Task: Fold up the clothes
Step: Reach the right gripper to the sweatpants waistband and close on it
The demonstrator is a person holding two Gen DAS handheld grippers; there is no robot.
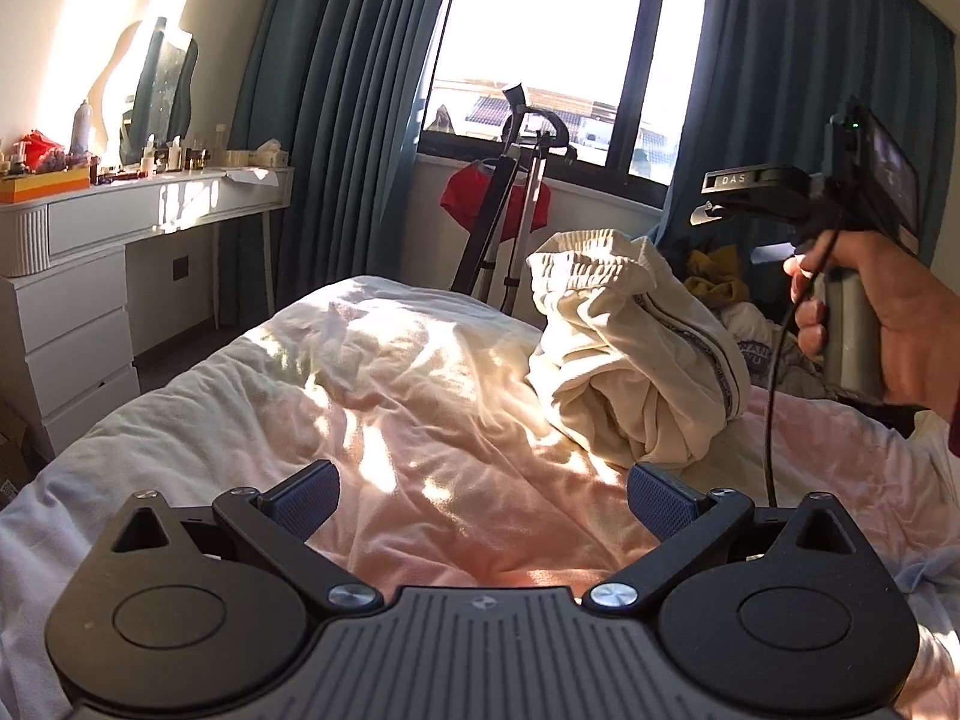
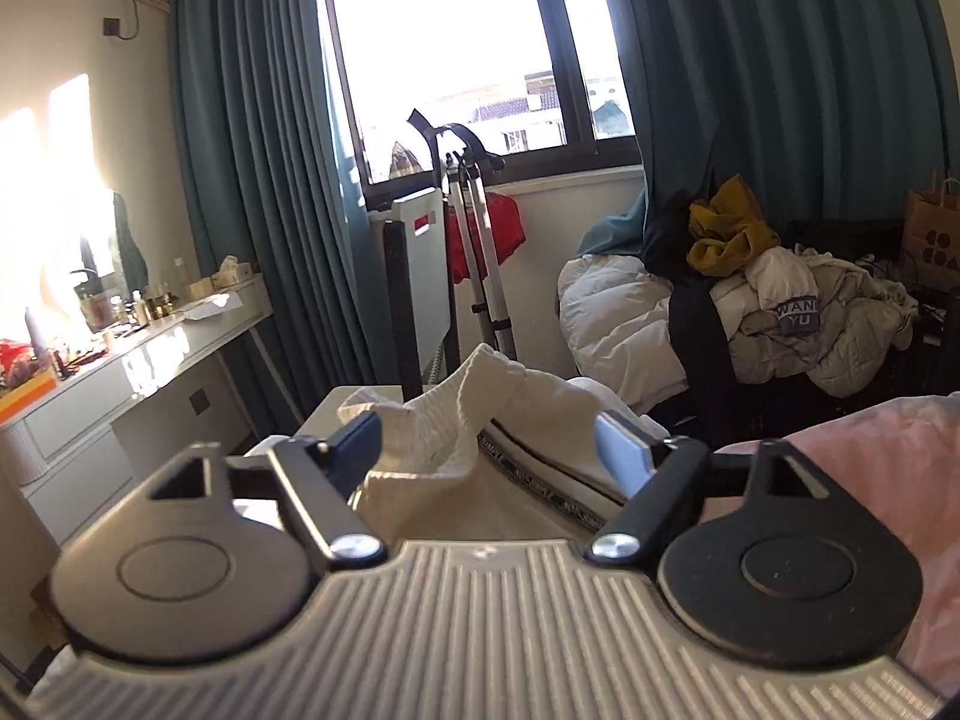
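One garment is all I have in reach so far: cream trousers (image 1: pixel 636 354) with an elastic waistband and a dark patterned stripe down the side seam, and they are still a bunched heap, not folded at all. Starting at my left, my left tongs (image 1: pixel 483 495) hang above the rumpled duvet of the bed (image 1: pixel 180 420), pads spread wide with only bare bedding between them. The trousers sit ahead and to the right of those tongs, well clear of them. Further right, my right tongs (image 2: pixel 486 441) stand apart too; in the right wrist view the waistband lies between and just beyond the pads, but I see neither pad pressing on cloth, so I judge nothing is gripped. My right hand (image 1: pixel 888 324) holds that tool above and to the right of the heap.

Beyond my right tongs, farther right, a pile of clothes (image 2: pixel 798 312) waits, mustard and pale pieces jumbled together. So I reckon the job is barely begun: the trousers want spreading flat on the bed, then folding, and the pile is untouched.
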